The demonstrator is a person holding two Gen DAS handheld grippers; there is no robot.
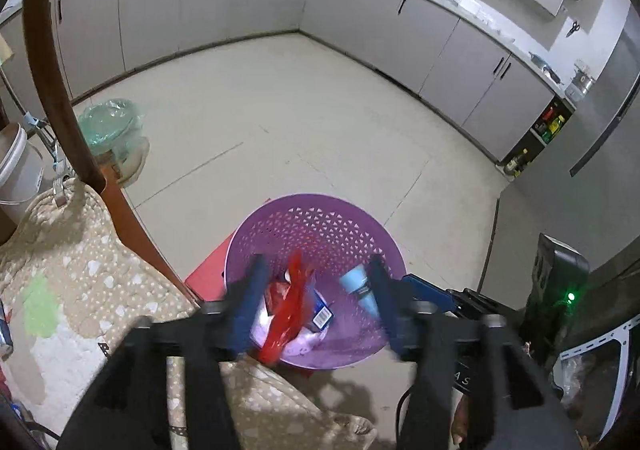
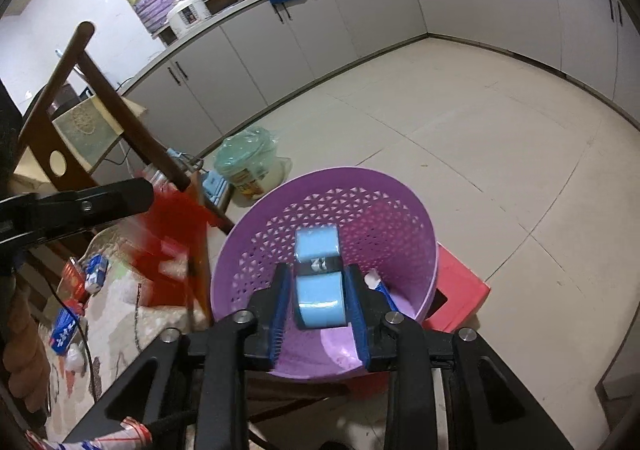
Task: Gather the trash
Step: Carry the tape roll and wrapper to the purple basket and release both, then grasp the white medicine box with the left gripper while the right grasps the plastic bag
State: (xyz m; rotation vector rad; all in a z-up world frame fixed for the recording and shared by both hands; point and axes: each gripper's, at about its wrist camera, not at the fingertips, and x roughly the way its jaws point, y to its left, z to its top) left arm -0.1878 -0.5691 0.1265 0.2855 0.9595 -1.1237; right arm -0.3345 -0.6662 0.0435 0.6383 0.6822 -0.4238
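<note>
A purple perforated basket [image 1: 320,226] stands on a red stool [image 2: 460,290]. My left gripper [image 1: 318,290] hangs over it with its fingers wide apart. A blurred red wrapper [image 1: 290,302] sits between them and touches neither pad. Under it in the basket lies a blue-and-white carton [image 1: 322,312]. My right gripper [image 2: 317,270] is over the basket [image 2: 360,210] too. A light-blue pack with a black band [image 2: 318,290] lies between its blue pads, with a thin gap on each side. The same pack [image 1: 358,290] shows beside my left gripper's right finger.
A table with a beige patterned cloth [image 1: 80,270] lies to the left, with small blue-and-white cartons [image 2: 96,270] on it. A wooden chair [image 2: 120,114] stands behind it. A green-bagged bucket [image 1: 112,130] and a white bucket [image 1: 16,166] stand on the floor. Grey cabinets [image 1: 240,2] line the walls.
</note>
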